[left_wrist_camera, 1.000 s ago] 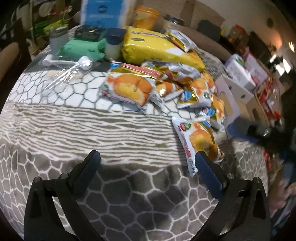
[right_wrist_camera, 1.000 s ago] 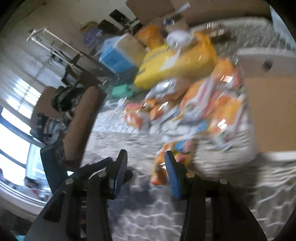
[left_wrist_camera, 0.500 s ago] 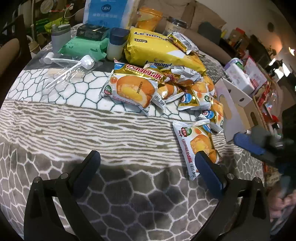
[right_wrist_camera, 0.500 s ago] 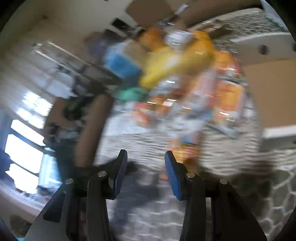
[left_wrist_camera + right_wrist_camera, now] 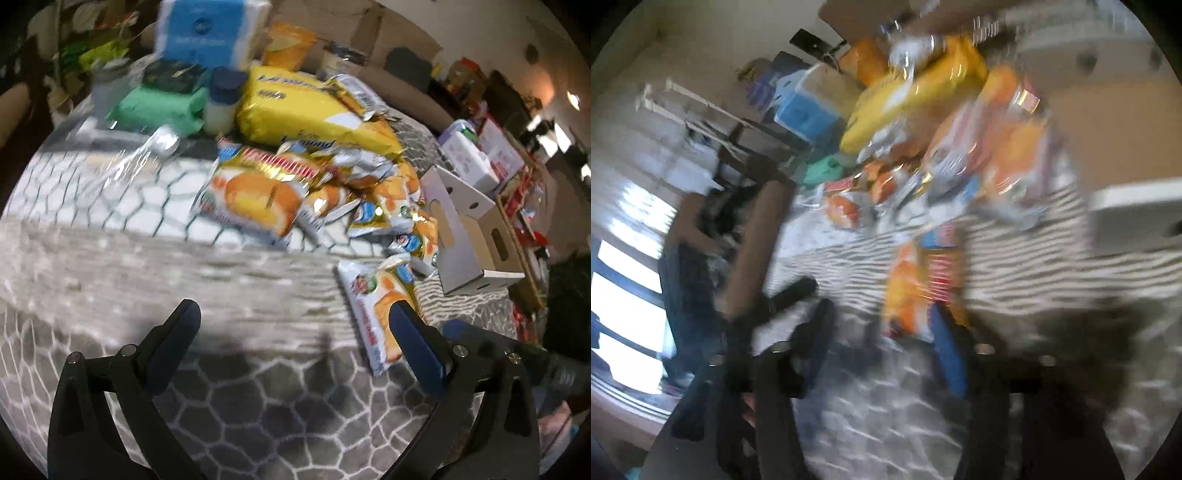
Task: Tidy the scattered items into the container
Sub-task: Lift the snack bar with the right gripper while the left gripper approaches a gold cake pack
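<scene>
The right gripper (image 5: pixel 882 332), jaws opening and empty, is nearing a lone snack packet (image 5: pixel 923 284) lying lengthwise straight ahead, beside the cardboard box (image 5: pixel 465 236) at the blanket's edge. The left gripper (image 5: pixel 295 325) is hovering open.

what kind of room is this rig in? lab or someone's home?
Most likely a home living or dining area, not a lab: a patterned cloth covers the table, snack packets are heaped by a cardboard box, and cluttered household shelves sit behind.
</scene>
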A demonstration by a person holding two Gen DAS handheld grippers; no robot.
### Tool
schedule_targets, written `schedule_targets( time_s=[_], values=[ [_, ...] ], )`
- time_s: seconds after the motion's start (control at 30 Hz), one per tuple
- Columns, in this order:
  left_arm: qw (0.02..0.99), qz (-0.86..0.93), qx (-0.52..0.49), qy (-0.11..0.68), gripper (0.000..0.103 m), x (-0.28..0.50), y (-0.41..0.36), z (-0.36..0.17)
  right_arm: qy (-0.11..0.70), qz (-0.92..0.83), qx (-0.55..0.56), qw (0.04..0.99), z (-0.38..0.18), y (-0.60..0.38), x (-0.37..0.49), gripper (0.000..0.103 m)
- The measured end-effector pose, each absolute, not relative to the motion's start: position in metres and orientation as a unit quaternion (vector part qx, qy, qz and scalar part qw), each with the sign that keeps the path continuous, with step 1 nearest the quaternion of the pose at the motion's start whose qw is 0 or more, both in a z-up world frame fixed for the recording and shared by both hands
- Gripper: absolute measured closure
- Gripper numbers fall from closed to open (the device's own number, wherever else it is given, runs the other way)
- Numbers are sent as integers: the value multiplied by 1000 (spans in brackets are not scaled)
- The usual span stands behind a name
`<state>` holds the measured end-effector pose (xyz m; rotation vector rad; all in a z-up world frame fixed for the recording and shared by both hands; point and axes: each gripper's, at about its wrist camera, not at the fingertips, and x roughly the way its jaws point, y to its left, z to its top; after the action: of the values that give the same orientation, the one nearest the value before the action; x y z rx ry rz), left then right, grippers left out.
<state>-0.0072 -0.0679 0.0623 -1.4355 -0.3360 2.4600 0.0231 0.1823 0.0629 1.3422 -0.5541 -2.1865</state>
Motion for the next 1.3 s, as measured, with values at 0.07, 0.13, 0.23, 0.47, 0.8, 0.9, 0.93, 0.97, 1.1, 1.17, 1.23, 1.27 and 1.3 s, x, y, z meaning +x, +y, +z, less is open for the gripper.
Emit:
schedule_targets(
  time_s=[0.07,0.13,0.23,0.47,0.8,0.9,0.93,0.97,1.1,1.17,1.23,1.27,1.3],
  values=[
    [160,853,-487,-99,1,-15,-56,68,-221,-808,486,249,62,193,33,45],
    [182,850,-487,-88,1,-22,-44,69,-238,-801,493,242,53,203,36,52],
    [202,845,-494,-32,1,-31,-15,63,-222,-805,510,208,39,206,35,52],
    [172,846,-493,107,3,-47,16,43,-259,-792,510,215,16,198,26,52],
    [164,835,-523,56,3,-51,-3,36,-291,-784,488,250,26,206,26,92],
    [183,838,-511,61,3,-37,-7,54,-275,-780,499,259,38,222,30,93],
    [192,839,-506,63,2,-31,-6,59,-277,-779,499,260,39,229,31,93],
    [198,839,-502,68,1,-27,-3,66,-274,-777,505,256,40,239,31,93],
    [224,837,-491,92,1,-24,20,75,-237,-765,547,242,41,271,28,93],
    [248,829,-491,104,1,-25,41,71,-230,-774,545,228,41,287,27,92],
    [268,819,-496,109,1,-29,62,62,-238,-764,557,223,35,300,25,92],
    [276,812,-502,111,1,-32,72,55,-239,-766,557,214,33,305,24,92],
    [278,810,-504,109,1,-34,78,51,-233,-772,555,204,32,308,24,93]
  ],
)
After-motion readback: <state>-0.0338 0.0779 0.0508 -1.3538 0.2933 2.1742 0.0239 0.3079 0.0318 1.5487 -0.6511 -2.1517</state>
